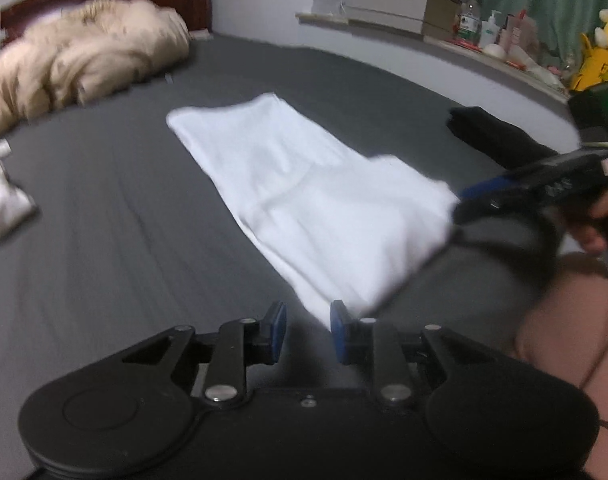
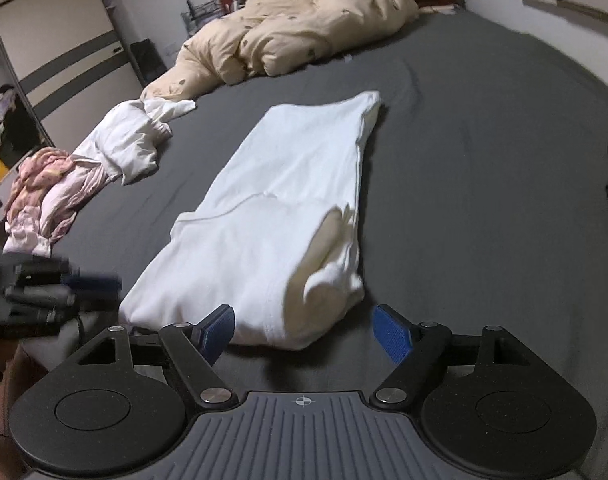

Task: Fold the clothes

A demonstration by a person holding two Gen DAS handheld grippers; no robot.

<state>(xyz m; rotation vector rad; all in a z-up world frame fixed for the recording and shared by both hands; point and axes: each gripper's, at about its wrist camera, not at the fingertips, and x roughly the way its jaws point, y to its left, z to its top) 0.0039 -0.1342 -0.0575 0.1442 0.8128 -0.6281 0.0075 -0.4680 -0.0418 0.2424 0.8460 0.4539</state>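
The white garment (image 2: 271, 208) lies folded lengthwise on the grey bedsheet (image 2: 484, 184), its thicker, bunched end nearest me. My right gripper (image 2: 304, 330) hangs just short of that end, jaws spread wide with nothing between them. My left gripper (image 1: 308, 326) sits at the garment's near corner, jaws parted a little and pinching nothing, the cloth just beyond the tips. A beige duvet (image 2: 291, 20) is heaped by the headboard, well apart from the garment.
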